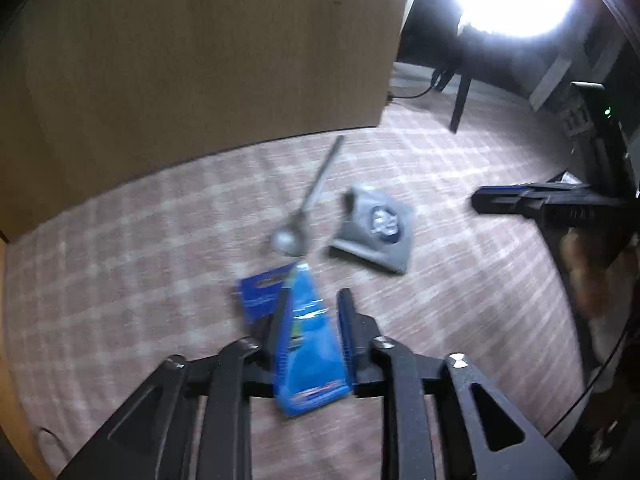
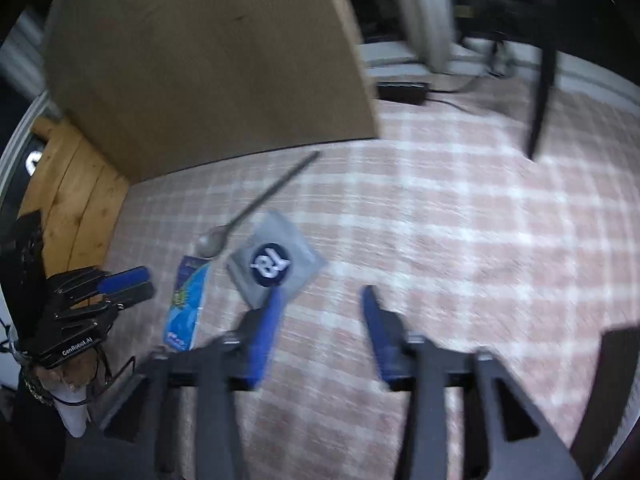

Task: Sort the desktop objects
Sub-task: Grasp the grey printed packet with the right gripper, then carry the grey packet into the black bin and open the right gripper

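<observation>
A light blue packet (image 1: 308, 344) shows between the fingers of my left gripper (image 1: 316, 294); its jaws stand apart and the pads do not press it. A dark blue card edge (image 1: 260, 296) peeks out behind it. Just beyond lie a metal spoon (image 1: 304, 208) and a grey pouch with a round dark logo (image 1: 376, 232). My right gripper (image 2: 322, 291) hovers open over the checked cloth with nothing between its fingers, its left finger overlapping the pouch (image 2: 276, 264) near corner in the view. The packet (image 2: 188, 304), the spoon (image 2: 256, 212) and the left gripper (image 2: 146, 284) lie to its left.
A large cardboard box (image 2: 208, 60) stands right behind the objects. A wooden board (image 2: 76, 200) lies at the left. A black power brick (image 2: 402, 90) with its cable and a dark chair leg (image 2: 540, 112) are at the back. Pink checked cloth (image 2: 460, 220) stretches to the right.
</observation>
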